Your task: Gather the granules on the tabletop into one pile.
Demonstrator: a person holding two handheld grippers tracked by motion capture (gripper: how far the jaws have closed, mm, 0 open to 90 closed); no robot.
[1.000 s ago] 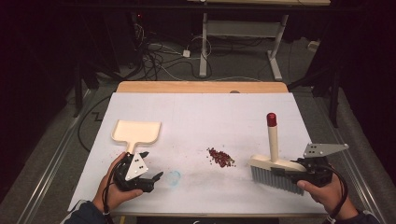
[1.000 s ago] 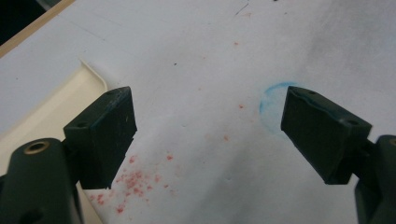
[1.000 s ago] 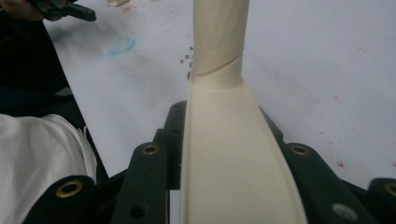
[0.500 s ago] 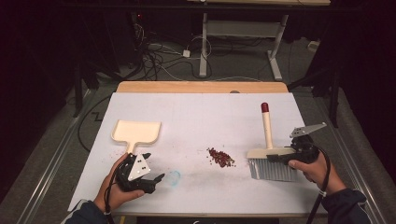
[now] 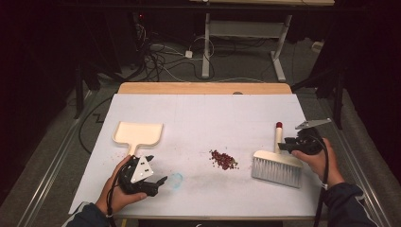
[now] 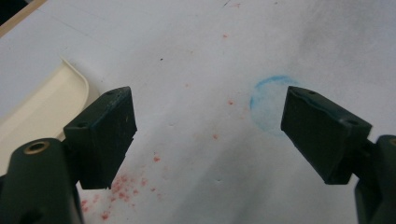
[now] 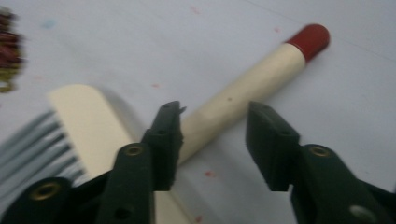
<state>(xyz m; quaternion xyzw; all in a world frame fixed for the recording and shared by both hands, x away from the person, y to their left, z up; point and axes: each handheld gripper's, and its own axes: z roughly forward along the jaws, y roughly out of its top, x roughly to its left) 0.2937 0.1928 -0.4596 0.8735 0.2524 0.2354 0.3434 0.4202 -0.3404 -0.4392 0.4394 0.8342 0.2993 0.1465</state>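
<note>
Working outward from the crumb pile (image 5: 223,159): left of it lies the dustpan (image 5: 139,134), mouth facing away, and your left gripper (image 5: 160,181) waits just beside its handle, jaws spread with nothing between them. Right of the pile the brush (image 5: 277,167) lies flat on the table (image 5: 203,113). Your right gripper (image 7: 214,140) straddles its handle, jaws just closing, not yet pressing it.

High view: white paper-covered counter (image 5: 203,118) evenly lit from above, surrounding room dark, shadows soft, image slightly grainy. Right gripper view motion-blurred; cream wooden brush with red-tipped handle (image 7: 243,88) soft-edged. Left gripper view sharp.
</note>
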